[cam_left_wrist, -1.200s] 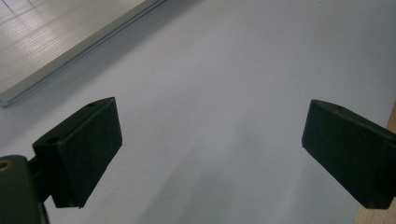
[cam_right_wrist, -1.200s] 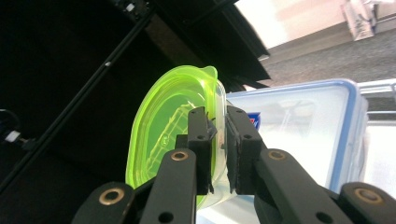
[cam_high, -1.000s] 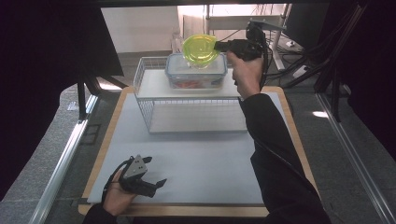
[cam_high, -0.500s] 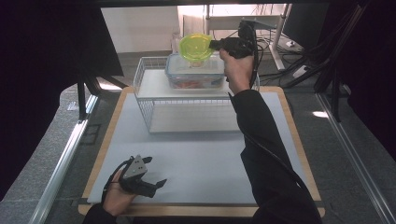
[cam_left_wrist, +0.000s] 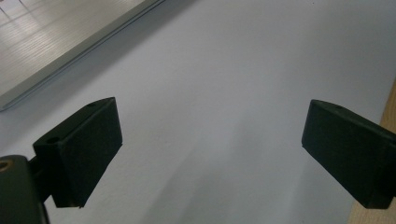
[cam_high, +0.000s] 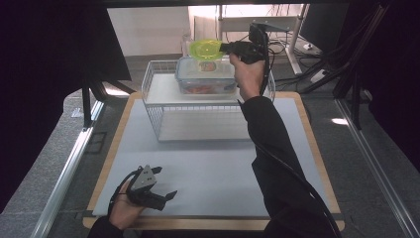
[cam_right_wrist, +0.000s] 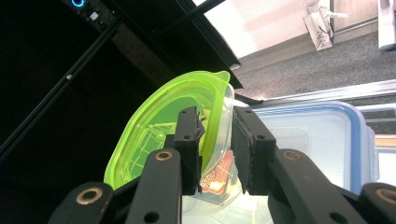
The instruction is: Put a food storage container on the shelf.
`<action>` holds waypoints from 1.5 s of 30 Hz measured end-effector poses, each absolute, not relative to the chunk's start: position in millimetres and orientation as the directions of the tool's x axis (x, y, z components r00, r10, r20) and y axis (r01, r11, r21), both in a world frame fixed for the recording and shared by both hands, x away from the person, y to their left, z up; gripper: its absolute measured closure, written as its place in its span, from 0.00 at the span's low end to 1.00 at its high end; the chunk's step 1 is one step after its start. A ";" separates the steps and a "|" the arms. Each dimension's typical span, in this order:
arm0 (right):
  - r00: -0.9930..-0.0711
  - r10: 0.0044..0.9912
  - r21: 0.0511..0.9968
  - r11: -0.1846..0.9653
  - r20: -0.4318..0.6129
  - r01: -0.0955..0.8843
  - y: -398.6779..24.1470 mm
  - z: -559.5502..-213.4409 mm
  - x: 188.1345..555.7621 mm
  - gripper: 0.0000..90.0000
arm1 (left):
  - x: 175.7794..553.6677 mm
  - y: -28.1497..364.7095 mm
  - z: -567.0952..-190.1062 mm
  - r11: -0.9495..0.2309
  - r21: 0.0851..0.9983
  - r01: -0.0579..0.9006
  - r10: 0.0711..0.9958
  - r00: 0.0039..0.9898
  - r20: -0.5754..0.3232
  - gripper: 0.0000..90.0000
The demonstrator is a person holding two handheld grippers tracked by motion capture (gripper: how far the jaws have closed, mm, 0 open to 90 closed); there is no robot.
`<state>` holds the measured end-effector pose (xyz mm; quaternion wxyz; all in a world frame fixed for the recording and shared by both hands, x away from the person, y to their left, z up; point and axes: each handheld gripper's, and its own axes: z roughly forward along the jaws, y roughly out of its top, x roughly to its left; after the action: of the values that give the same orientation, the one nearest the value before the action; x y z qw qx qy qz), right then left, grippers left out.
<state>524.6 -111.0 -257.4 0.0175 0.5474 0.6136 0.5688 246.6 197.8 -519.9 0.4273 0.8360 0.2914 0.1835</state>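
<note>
I judge the job nearly done: I have the small container with the green lid [cam_high: 205,49] sitting on top of the big clear box with the blue-rimmed lid [cam_high: 205,75], which itself stands on the upper shelf of the white wire rack [cam_high: 163,115] at the far side of the table [cam_high: 218,168]. My right gripper [cam_high: 224,48] is at the green lid's edge, and in the right gripper view [cam_right_wrist: 215,149] its jaws have just been opening; they stand a little apart with the container's rim and wall between them, so I read this as the release. What is left, as I see it, is to open fully and back my hand away without nudging the stack. Through the small container's clear wall I see something red and yellow, perhaps a printed packet; the big box holds reddish contents I cannot make out. My left gripper [cam_high: 163,195] rests low on the near left of the table, jaws wide apart over bare mat, holding nothing.
</note>
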 end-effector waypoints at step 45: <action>-0.657 0.724 0.908 0.105 0.210 0.406 -140.9 -259.3 481.4 0.17 | 248.6 201.7 -517.7 -0.391 0.845 0.364 0.678 0.736 -0.003 0.03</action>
<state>481.4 -140.9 -259.3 0.1457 0.3874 0.7290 0.5452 248.6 201.7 -517.7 0.4500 0.8156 0.3192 0.1743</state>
